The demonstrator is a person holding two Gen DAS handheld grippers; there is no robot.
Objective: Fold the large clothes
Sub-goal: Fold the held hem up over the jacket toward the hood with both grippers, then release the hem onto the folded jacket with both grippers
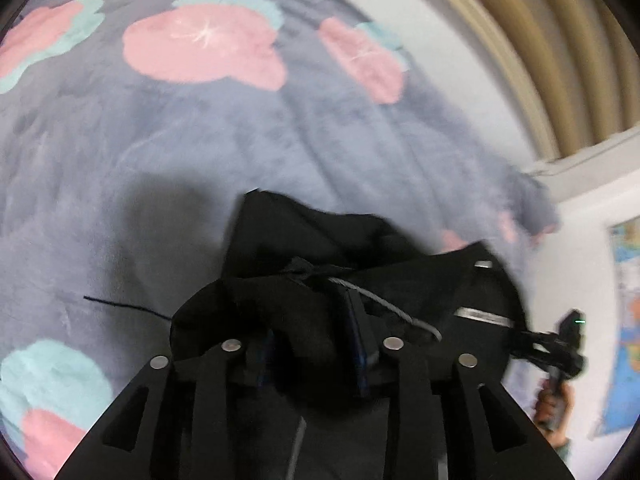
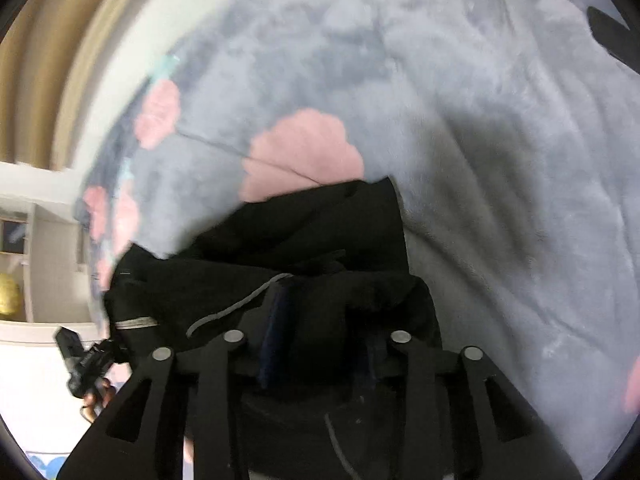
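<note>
Garment: I see the bunched black fabric garment lying on the grey fleece blanket with pink flowers, away from its edges.
Left gripper: partly open, cloth between its fingers; grip unclear.
Right gripper: likewise.

A grey fleece blanket with pink and teal flowers bears the crumpled black garment.
</note>
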